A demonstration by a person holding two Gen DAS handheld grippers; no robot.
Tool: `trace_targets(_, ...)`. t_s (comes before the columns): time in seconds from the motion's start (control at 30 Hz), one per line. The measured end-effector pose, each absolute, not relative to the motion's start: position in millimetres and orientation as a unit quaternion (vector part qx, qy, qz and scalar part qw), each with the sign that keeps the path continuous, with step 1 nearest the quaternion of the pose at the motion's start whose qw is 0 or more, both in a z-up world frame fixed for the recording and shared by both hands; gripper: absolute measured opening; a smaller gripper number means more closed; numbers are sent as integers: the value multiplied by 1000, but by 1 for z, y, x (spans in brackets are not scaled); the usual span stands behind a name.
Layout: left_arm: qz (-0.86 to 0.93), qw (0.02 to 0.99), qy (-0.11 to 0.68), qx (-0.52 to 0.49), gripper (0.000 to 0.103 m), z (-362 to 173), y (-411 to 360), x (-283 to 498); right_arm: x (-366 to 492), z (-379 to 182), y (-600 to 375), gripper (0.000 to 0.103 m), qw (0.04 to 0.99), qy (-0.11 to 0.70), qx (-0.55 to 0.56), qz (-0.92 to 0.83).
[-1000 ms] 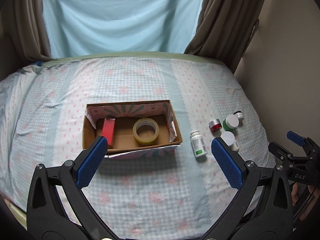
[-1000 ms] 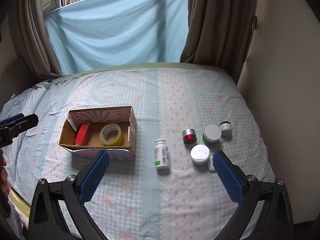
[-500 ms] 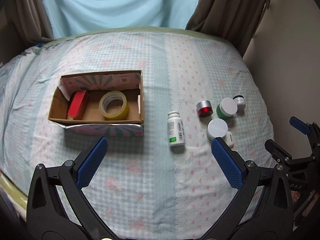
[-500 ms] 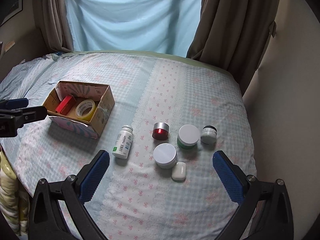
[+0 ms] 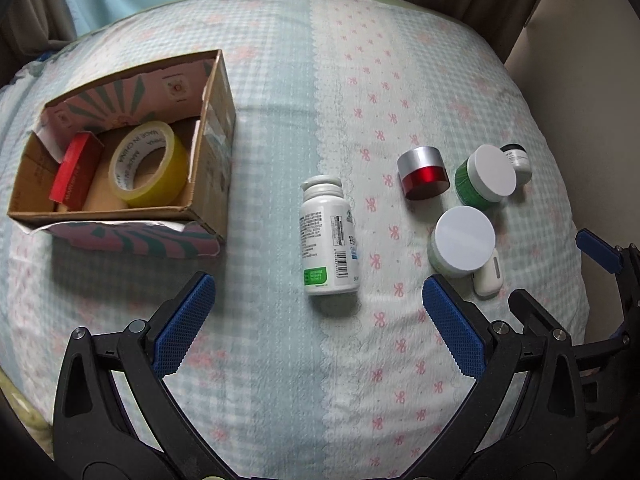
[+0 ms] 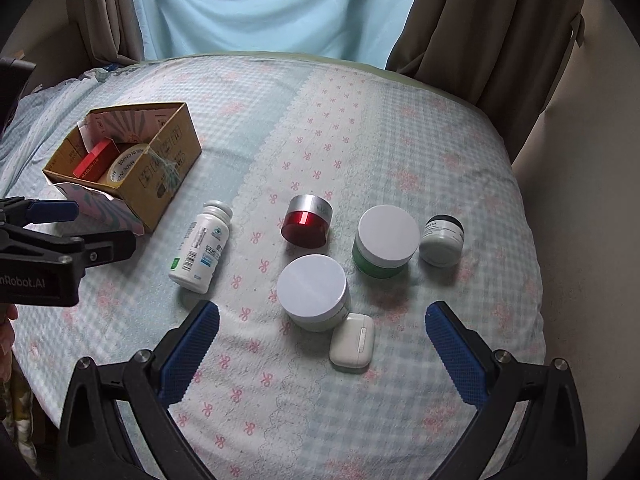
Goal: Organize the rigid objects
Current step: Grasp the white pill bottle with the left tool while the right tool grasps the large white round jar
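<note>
A cardboard box (image 5: 208, 184) (image 6: 176, 160) on the bed holds a yellow tape roll (image 5: 148, 168) and a red box (image 5: 74, 176). A white pill bottle (image 5: 328, 240) (image 6: 202, 246) lies on its side right of it. Further right sit a red jar with a silver lid (image 5: 424, 172) (image 6: 308, 224), a green jar (image 5: 484, 176) (image 6: 384, 240), a white-lidded jar (image 5: 460, 236) (image 6: 314, 290), a small grey jar (image 5: 518, 158) (image 6: 442, 240) and a white earbud case (image 5: 488, 276) (image 6: 352, 340). My left gripper (image 5: 314, 320) is open just short of the bottle. My right gripper (image 6: 322, 352) is open over the earbud case.
The bed carries a checked blue sheet (image 5: 280, 100) with pink bows. A blue curtain (image 6: 272, 4) and brown drapes (image 6: 492, 32) hang behind it. A beige wall (image 6: 580, 160) runs close along the right side. A hand shows at the left edge of the right wrist view.
Both grippers have moved forward and down toward the bed, so the objects look larger. The left view shifted right from the box toward the bottle. Nothing was picked up.
</note>
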State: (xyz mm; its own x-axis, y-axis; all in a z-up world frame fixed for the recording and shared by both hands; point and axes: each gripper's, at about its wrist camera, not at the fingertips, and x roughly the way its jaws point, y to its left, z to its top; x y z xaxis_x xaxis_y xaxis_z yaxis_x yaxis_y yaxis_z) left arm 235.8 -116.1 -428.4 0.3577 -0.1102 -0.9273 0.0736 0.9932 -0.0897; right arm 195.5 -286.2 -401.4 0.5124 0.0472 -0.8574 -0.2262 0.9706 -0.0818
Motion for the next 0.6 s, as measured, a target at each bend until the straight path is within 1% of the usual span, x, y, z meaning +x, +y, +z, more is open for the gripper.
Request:
trace_targets(0.17,-58,817,573,-22,102,-477,-125,256,214,-447,-277,103,859,490,-120,89)
trace_targets(0.23,-63,813,578,-30,95,-491,-125,265,220,-462,-275,103,855,494,-128,89)
trace_targets(0.37,-67,809,583,-35,86,-514,-129,281,232,-488,-274,102,849,504,-132,84)
trace_targets(0.43,-66,806,587,-35,80,-522,-132,289,236,-497,-274,102,848,507,-133,80)
trace_targets(0.5,-65,803,591,-36,77,-527,-133,294,240,-503,-272,102,846,510,-132,80)
trace_targets(0.6,-58,799,598,-33,75,-534,-135,299,244,-509,-268,99,845,510,-134,86)
